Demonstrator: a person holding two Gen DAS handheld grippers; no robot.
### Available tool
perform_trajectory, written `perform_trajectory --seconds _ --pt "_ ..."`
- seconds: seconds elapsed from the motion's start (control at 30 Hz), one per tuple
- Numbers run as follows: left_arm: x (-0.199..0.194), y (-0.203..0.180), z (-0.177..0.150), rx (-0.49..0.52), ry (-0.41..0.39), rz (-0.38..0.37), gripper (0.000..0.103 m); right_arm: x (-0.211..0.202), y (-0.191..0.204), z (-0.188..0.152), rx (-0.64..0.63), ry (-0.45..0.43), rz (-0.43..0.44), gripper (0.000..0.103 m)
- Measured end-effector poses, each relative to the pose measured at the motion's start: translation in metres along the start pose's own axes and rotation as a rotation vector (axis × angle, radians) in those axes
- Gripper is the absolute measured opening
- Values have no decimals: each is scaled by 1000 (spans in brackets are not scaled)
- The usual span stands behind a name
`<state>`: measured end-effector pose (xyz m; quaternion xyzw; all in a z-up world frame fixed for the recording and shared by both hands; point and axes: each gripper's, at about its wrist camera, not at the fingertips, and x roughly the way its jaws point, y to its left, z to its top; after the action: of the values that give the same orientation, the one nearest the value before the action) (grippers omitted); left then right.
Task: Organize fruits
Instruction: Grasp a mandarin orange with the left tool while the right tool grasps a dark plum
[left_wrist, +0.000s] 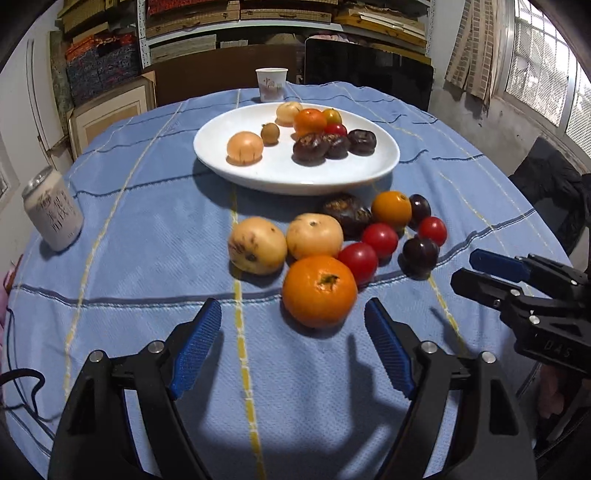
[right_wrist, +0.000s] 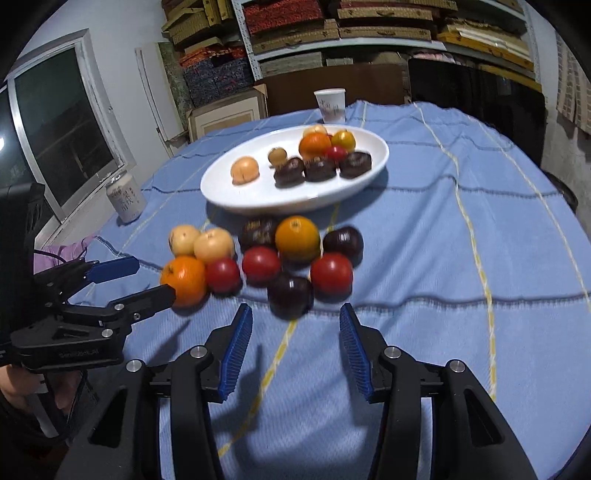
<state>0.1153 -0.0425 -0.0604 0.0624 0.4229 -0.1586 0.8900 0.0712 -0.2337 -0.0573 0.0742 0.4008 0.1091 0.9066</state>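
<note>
A white oval plate (left_wrist: 280, 173) (right_wrist: 258, 199) on the blue tablecloth holds several fruits: pale ones, an orange, small tomatoes and dark ones. In front of it lies a loose cluster: two pale yellow fruits (left_wrist: 257, 245), a large orange (left_wrist: 319, 291) (right_wrist: 183, 281), red tomatoes (left_wrist: 357, 260), dark plums (left_wrist: 420, 252) (right_wrist: 290, 296) and a second orange (left_wrist: 391, 208). My left gripper (left_wrist: 293, 319) (right_wrist: 151, 278) is open, with the large orange just ahead between its fingertips. My right gripper (right_wrist: 295, 325) (left_wrist: 476, 271) is open and empty, just short of the nearest dark plum.
A white drink can (left_wrist: 53, 210) (right_wrist: 125, 199) stands at the table's left edge. A paper cup (left_wrist: 271, 84) (right_wrist: 330, 105) stands behind the plate. Dark chairs and shelves of boxes lie beyond the table. A cable (left_wrist: 22, 387) hangs at the near left.
</note>
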Motion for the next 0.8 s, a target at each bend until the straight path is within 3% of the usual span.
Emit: perform_trajectory --seconds 0.27,0.33,0.37,0.53,0.67,0.8 --pt "12 -5 3 -14 18 -2 67 -4 -2 -4 -1 -17 -12 50" --pt "16 -8 4 -12 34 -16 49 -5 -1 -4 -3 -22 -9 50" --pt "19 -10 4 -3 46 -26 45 -5 -1 -4 -6 -23 -9 50" --pt "13 -6 4 -38 4 -56 44 -5 0 -4 -9 -21 -8 50" --pt "-6 18 -2 -159 -109 -123 44 -2 5 -4 -29 -7 -21 50" --pt "-13 31 -4 -237 -158 -106 44 8 9 3 -20 28 6 50"
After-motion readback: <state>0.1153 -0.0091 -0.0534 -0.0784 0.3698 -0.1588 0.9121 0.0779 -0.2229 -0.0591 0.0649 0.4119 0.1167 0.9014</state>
